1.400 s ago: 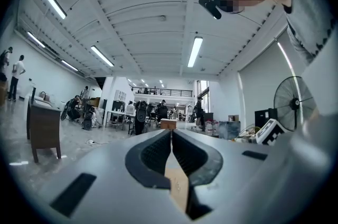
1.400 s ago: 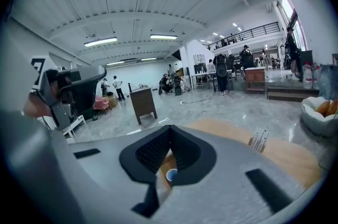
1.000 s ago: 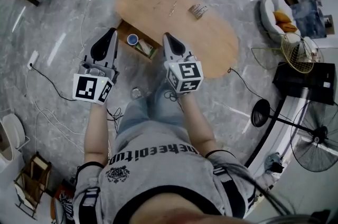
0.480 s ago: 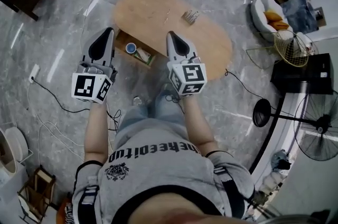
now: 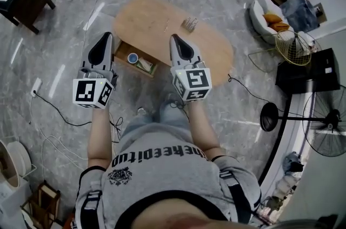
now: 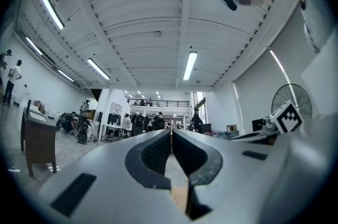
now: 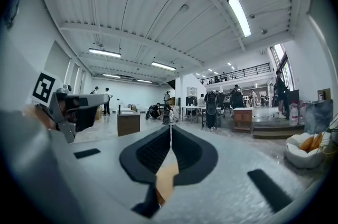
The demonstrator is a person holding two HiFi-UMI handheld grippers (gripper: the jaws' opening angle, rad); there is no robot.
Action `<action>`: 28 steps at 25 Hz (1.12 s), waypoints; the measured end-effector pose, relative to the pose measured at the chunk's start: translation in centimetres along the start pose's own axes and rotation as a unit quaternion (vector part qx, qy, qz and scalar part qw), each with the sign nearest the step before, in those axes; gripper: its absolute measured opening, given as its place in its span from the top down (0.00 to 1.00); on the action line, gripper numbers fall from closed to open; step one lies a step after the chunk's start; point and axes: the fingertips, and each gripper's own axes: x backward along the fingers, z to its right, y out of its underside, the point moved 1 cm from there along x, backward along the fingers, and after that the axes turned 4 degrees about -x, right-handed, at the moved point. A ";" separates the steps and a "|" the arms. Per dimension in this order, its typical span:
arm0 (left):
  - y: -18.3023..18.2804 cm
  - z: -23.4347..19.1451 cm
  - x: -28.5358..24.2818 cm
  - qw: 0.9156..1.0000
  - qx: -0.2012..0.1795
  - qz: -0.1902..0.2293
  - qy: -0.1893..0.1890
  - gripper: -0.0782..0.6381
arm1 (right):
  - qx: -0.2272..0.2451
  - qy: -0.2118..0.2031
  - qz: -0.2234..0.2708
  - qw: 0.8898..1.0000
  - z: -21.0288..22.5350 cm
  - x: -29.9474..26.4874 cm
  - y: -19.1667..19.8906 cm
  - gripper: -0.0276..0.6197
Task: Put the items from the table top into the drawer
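Grippers, I count two in head view: left gripper [image 5: 107,36] and right gripper [image 5: 173,37], either side of one open drawer [image 5: 125,50] under the oval wooden table [image 5: 216,58]. One small striped item [image 5: 190,23] lies on the tabletop.

Left gripper view: ribbed dark pads [image 6: 153,151] pressed together, nothing between.

Right gripper view: likewise closed, empty.

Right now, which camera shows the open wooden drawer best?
The head view: it looks down into the open wooden drawer, pulled out from the oval wooden table. The left and right gripper views look level across the hall and show no drawer.
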 end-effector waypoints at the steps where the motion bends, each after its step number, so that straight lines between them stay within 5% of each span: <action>1: -0.2 0.0 0.1 1.000 -0.001 0.002 0.000 0.87 | 0.000 0.001 0.004 1.000 -0.1 0.1 -0.3 0.95; 28: -2.9 0.8 0.9 1.000 0.003 0.031 0.004 0.87 | 0.005 0.008 0.041 0.999 -1.4 2.0 -3.1 0.95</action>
